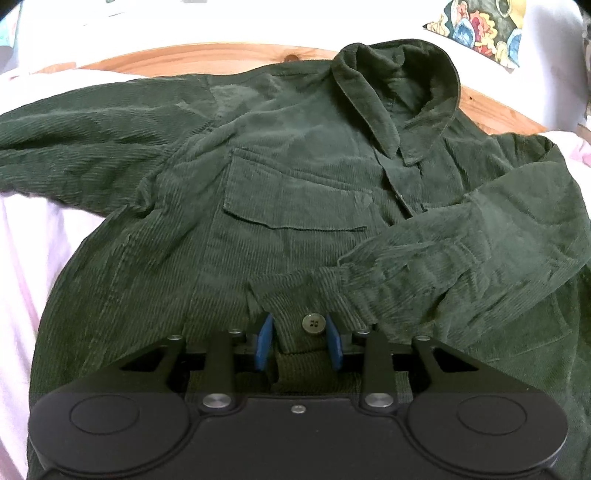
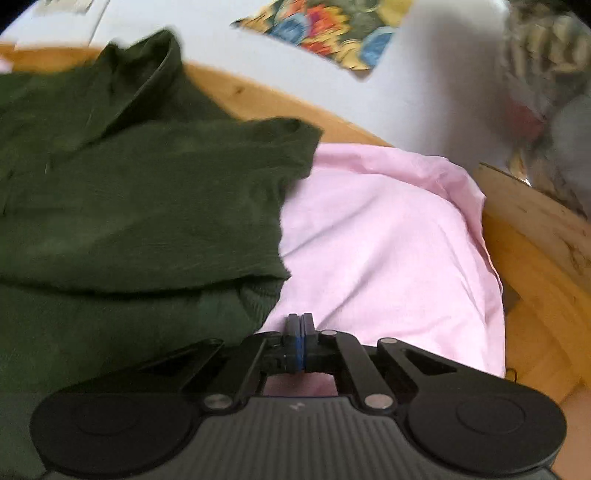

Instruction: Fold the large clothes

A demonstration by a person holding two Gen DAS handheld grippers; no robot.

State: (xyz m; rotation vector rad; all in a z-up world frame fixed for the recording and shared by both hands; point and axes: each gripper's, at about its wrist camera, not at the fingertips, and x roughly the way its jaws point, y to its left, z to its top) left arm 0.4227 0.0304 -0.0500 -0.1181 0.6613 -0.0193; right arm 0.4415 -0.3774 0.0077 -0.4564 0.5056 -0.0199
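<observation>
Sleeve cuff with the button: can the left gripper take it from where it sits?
Probably yes: the cuff already lies between the left gripper's parted fingers, with nothing over it; they only need to close.

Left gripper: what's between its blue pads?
A buttoned cuff of the green jacket sits between the left gripper pads, shown in the left wrist view.

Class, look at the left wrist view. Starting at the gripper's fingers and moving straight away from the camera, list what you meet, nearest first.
Left gripper → cuff button → chest pocket flap → collar → wooden bed frame → white wall.
</observation>
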